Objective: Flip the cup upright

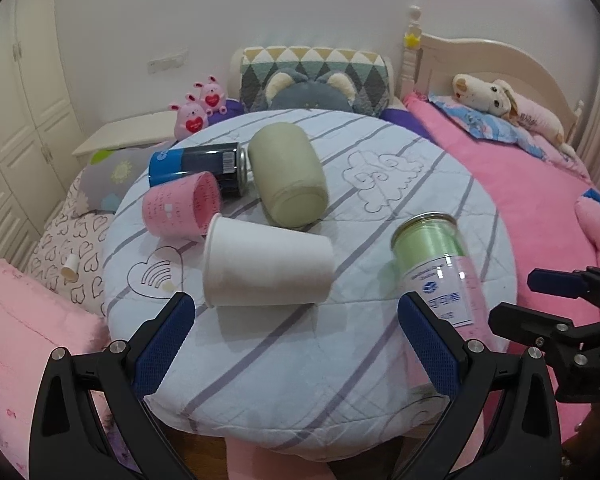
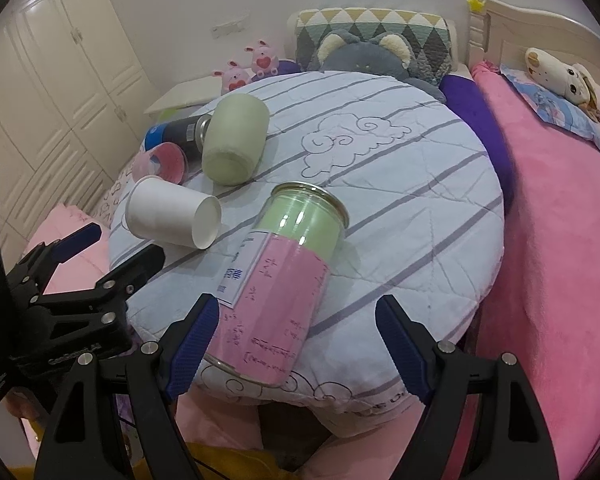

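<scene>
A white paper cup [image 1: 266,265] lies on its side on the round striped cushion [image 1: 284,360], mouth to the left; it also shows in the right wrist view [image 2: 172,218]. My left gripper [image 1: 296,344] is open and empty, just short of the cup. My right gripper [image 2: 296,350] is open, with a lying clear can with green top and pink label [image 2: 284,284] between its fingers, not touching them. The right gripper also shows in the left wrist view [image 1: 540,300], the left gripper in the right wrist view [image 2: 116,250].
A green cup [image 1: 288,178], a pink cup [image 1: 180,210] and a dark blue can [image 1: 198,168] lie on the cushion's far left. Plush toys [image 1: 200,108], a pillow [image 1: 312,76], a pink blanket [image 1: 540,216] and a wardrobe [image 1: 16,128] surround it.
</scene>
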The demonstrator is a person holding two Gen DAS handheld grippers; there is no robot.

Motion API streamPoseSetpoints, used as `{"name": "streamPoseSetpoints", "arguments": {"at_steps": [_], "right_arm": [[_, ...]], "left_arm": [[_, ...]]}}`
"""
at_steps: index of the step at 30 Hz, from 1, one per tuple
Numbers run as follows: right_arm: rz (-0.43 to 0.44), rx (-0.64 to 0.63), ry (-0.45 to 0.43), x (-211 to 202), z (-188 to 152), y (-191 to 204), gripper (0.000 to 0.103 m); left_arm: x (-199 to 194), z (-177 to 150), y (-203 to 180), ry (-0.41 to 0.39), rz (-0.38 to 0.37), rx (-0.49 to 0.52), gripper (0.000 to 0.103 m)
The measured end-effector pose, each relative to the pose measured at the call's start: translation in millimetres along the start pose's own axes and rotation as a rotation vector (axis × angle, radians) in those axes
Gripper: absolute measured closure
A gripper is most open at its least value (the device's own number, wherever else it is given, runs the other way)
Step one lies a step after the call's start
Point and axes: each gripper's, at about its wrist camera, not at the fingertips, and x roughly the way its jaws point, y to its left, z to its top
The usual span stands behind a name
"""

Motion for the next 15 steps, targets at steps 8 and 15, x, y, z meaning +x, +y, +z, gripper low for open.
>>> {"name": "streamPoseSetpoints", "arguments": {"at_steps": [8,15], "right_arm": [[-0.032,0.05,-0.032,-9,-1,-32,0.021],[-0.081,0.08,-0.04,-10,2,-66,0.021]], "left_arm": [[3,7,-34,0.018,-0.041,0.034,0.0],[18,23,-73,0.046,-0.09,0.071,0.0]]}}
